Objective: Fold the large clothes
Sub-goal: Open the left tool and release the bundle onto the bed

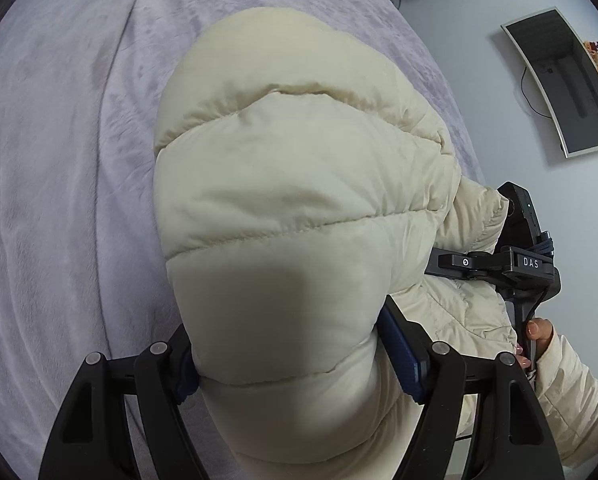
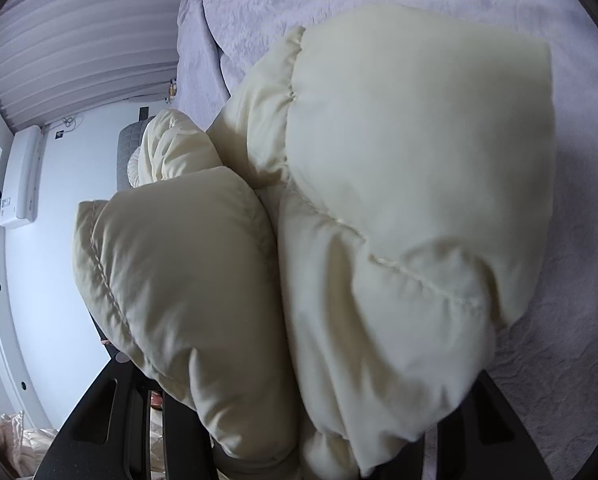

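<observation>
Left wrist: both tongs (image 1: 295, 368) clamp cream puffer jacket (image 1: 299, 208) over bed (image 1: 59, 200)

A lilac bedspread (image 1: 71, 184), a wall-mounted television (image 1: 567, 84), pleated curtains (image 2: 79, 40) and a white wall unit (image 2: 21, 178).

bed (image 1: 59, 200): covered in lilac plush blanket | walls (image 1: 479, 80): pale blue-white | mirror (image 1: 563, 84): hung on wall | curtain (image 2: 79, 40): pleated, pale | heater (image 2: 21, 176): white, wall-mounted

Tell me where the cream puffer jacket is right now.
The cream puffer jacket fills the centre of both wrist views, clamped in the left tool and the right tool, lifted above the lilac bedspread.
</observation>
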The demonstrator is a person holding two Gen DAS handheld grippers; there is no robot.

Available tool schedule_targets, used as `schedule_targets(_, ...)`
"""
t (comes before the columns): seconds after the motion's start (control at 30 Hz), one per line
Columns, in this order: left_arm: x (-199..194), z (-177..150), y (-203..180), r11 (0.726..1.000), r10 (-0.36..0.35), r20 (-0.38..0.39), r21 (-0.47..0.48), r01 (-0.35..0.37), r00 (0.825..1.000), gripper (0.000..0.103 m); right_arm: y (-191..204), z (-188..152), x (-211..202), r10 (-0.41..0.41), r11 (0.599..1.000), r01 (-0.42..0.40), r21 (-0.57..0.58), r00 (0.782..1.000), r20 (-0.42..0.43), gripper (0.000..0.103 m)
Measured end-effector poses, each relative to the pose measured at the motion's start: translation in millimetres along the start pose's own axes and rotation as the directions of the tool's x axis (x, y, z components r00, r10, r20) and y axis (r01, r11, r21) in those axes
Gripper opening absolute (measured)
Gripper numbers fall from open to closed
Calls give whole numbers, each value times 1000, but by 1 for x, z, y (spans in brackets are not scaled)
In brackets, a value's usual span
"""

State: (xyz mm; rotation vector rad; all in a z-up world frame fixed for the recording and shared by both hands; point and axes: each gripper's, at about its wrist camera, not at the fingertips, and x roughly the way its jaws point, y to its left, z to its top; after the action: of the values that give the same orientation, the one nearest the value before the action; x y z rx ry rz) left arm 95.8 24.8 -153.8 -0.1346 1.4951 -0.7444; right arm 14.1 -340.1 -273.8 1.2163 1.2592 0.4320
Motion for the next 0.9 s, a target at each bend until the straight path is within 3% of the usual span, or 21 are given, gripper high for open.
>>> schedule_targets(0.1,-3,-25,18,999,11,-7,-33,-12,1000,76,-2,-4,21,-15,1000,15,10,999,-30,49)
schedule_targets(0.17,4,-42,26,999,13,-2,-42,-13,1000,76,7,11,41,-21,1000,21,15,999,-34,49)
schedule_targets(0.37,18,-61,41,998,9,8,-67,-9,1000,82,1,32,56,-42,999,43,23,999,-21,49)
schedule_targets(0.5,23,-44,-2,997,57,18,-60,-55,998,82,-1,32,57,-73,997,73,28,997,-17,53)
schedule_targets(0.67,-22,-52,-9,992,124,82,-28,-122,989,82,22,19,46,-169,986,169,-11,985,-21,68)
schedule_targets(0.8,-63,-50,1,991,129,145,-37,-125,981,82,42,12,10,-205,978,206,-42,978,28,69)
schedule_targets(0.9,-79,-50,-11,996,95,166,-13,-94,982,82,43,5,-23,-176,984,178,-15,979,102,69)
